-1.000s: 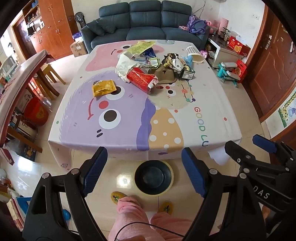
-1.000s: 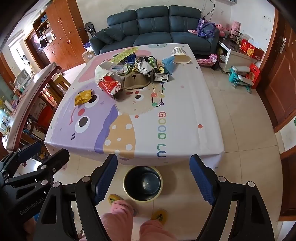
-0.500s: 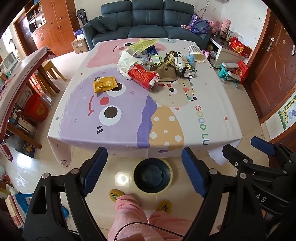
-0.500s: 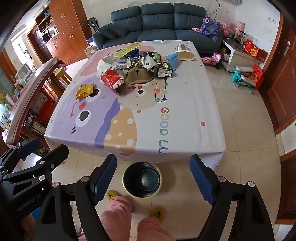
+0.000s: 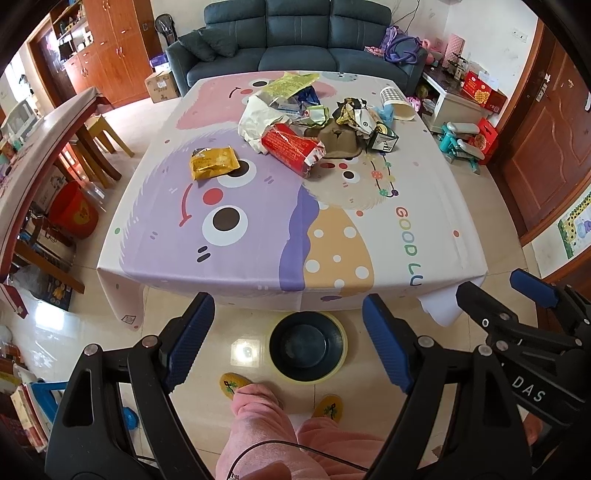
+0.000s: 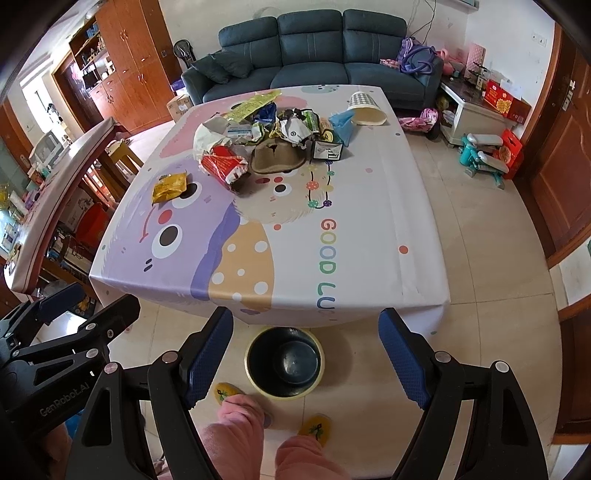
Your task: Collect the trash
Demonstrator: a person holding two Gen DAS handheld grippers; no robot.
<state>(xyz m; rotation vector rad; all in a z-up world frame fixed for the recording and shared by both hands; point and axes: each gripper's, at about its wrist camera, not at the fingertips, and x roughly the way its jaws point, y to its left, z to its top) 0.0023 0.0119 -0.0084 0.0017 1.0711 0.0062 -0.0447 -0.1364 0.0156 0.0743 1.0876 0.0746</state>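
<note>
Trash lies heaped at the far side of the table [image 5: 258,266]: a red packet [image 5: 291,147], a yellow packet [image 5: 214,167] set apart to the left, a brown hat-like piece [image 5: 336,142], a paper cup [image 5: 395,100] on its side and several wrappers. A dark bin with a yellow rim [image 5: 308,345] stands on the floor at the table's near edge. My left gripper [image 5: 288,339] and my right gripper [image 6: 304,354] both hang open and hold nothing, above the floor short of the table. The same red packet [image 6: 223,166] and bin [image 6: 284,363] show in the right wrist view.
A person's pink-trousered legs and yellow slippers [image 5: 327,406] stand just behind the bin. A wooden table with stools [image 5: 55,133] is at the left, a dark sofa [image 5: 291,35] beyond the table, toys and boxes [image 5: 465,136] at the right by a wooden door.
Both grippers have drifted slightly forward toward the table, so the tabletop and trash look a little nearer. Both stay open. Nothing on the table has moved.
</note>
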